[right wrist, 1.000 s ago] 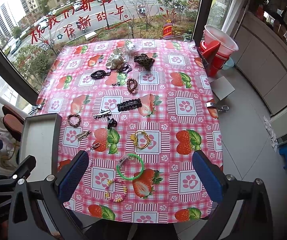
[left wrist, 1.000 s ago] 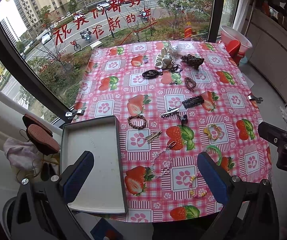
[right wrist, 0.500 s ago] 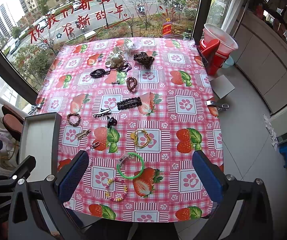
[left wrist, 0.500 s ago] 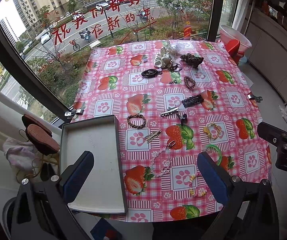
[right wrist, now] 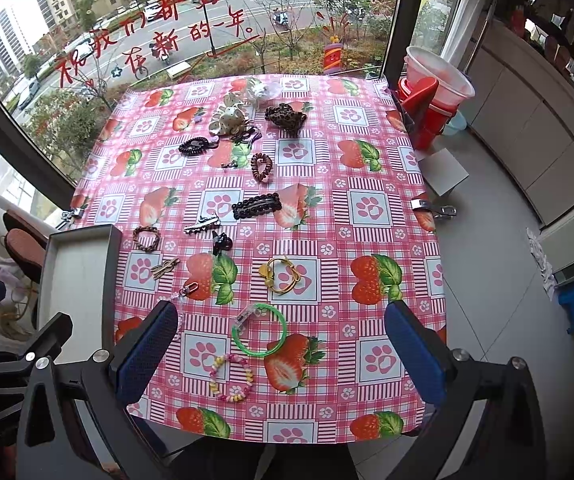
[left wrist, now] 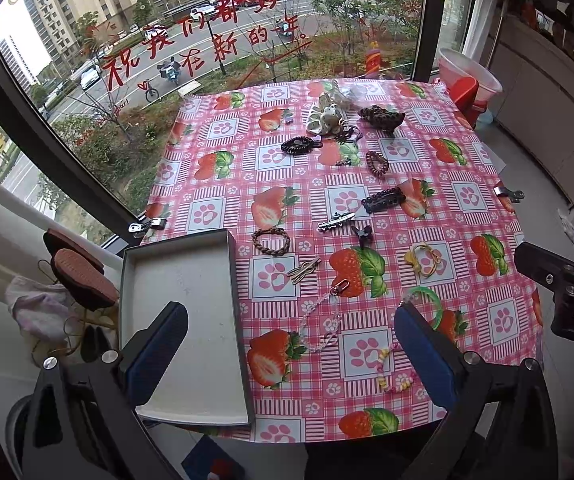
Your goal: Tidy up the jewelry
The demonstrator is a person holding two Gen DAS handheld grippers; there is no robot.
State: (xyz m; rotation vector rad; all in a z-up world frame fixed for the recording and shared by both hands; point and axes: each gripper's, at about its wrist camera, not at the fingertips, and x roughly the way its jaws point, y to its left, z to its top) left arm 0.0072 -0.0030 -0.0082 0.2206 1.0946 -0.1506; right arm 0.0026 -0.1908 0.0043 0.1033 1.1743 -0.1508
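Observation:
Several bracelets, hair clips and hair ties lie scattered on a table with a pink strawberry cloth (left wrist: 439,184) (right wrist: 371,168). A shallow grey tray (left wrist: 183,280) (right wrist: 75,264) sits empty at the table's front left corner. Nearest me lie a green bangle (right wrist: 261,330) (left wrist: 431,300), a pastel bead bracelet (right wrist: 231,376) and a pale bead chain (left wrist: 323,324). My left gripper (left wrist: 291,340) hovers open above the tray's right edge and the cloth. My right gripper (right wrist: 281,344) hangs open high over the green bangle and bead bracelet. Neither holds anything.
A braided brown bracelet (left wrist: 271,242), a yellow hair tie (right wrist: 281,274) and a black barrette (right wrist: 257,206) lie mid-table. Metal clips (right wrist: 433,208) pin the cloth's edges. Red and white buckets (right wrist: 431,96) stand at the far right corner. Shoes (left wrist: 79,272) lie left of the tray.

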